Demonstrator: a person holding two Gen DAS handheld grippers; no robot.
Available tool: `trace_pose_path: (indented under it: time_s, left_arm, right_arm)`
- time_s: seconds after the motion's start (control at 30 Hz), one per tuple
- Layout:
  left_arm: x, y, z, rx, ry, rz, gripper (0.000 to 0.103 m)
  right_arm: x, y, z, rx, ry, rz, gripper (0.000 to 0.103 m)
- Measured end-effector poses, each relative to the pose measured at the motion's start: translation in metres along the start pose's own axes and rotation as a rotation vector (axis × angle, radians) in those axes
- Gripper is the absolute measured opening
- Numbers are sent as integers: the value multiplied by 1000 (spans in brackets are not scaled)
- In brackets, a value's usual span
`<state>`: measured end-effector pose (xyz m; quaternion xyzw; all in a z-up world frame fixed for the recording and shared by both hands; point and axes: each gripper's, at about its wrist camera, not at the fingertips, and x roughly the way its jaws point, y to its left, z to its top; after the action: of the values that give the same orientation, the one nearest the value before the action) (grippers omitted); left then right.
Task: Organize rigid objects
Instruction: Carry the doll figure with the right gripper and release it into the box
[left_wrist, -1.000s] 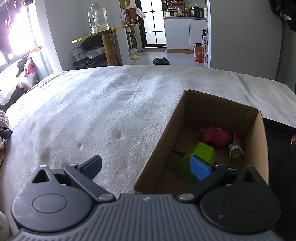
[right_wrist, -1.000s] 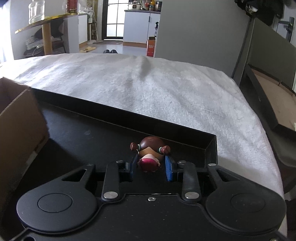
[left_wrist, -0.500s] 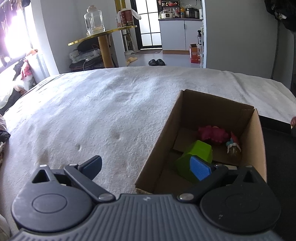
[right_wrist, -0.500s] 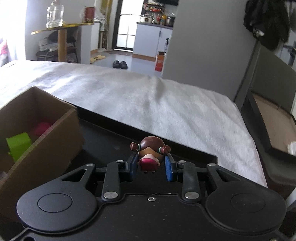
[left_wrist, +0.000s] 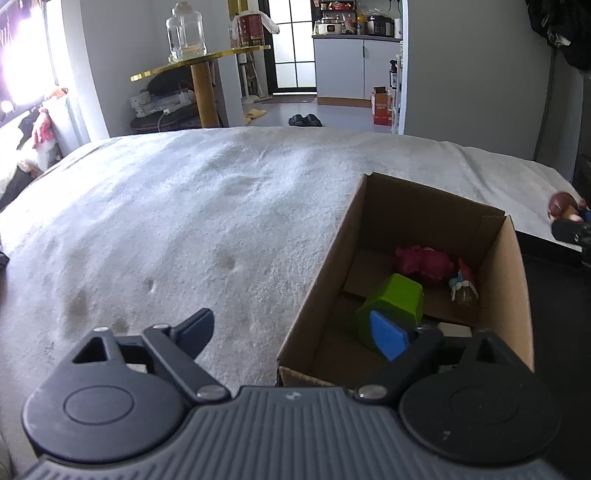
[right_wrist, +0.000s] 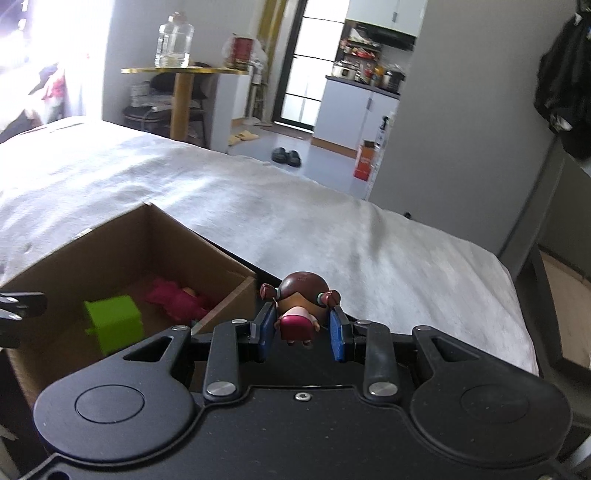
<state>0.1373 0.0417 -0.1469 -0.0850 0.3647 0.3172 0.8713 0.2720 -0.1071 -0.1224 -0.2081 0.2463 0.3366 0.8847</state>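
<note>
Cardboard box (left_wrist: 325, 291), black tray (left_wrist: 554, 295) on white bed (left_wrist: 184, 221)

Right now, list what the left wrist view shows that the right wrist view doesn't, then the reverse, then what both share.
Only the left wrist view: the left gripper, its jaws closing with nothing between them, and a small figure with a teal bow in the box corner. Only the right wrist view: the right gripper shut on the brown-haired doll, seen whole. Both: the cardboard box, the green block and the pink toy.

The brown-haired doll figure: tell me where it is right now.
The doll figure is clamped in the right claw, just right of the cardboard box.
</note>
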Motion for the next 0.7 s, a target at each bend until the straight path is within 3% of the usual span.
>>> trace_pose_path:
  time_s: [0.1, 0.57, 0.7]
  left_arm:
    - [1, 1, -2, 2, -2, -18, 82]
    - [9, 12, -8, -51, 20, -48, 24]
    - [8, 12, -9, -53, 11, -74, 17]
  right_arm:
    - [-3, 9, 6, -23, -20, 21, 30]
    - [-2, 58, 19, -113, -31, 166, 30]
    - [-2, 76, 19, -151, -32, 203, 30]
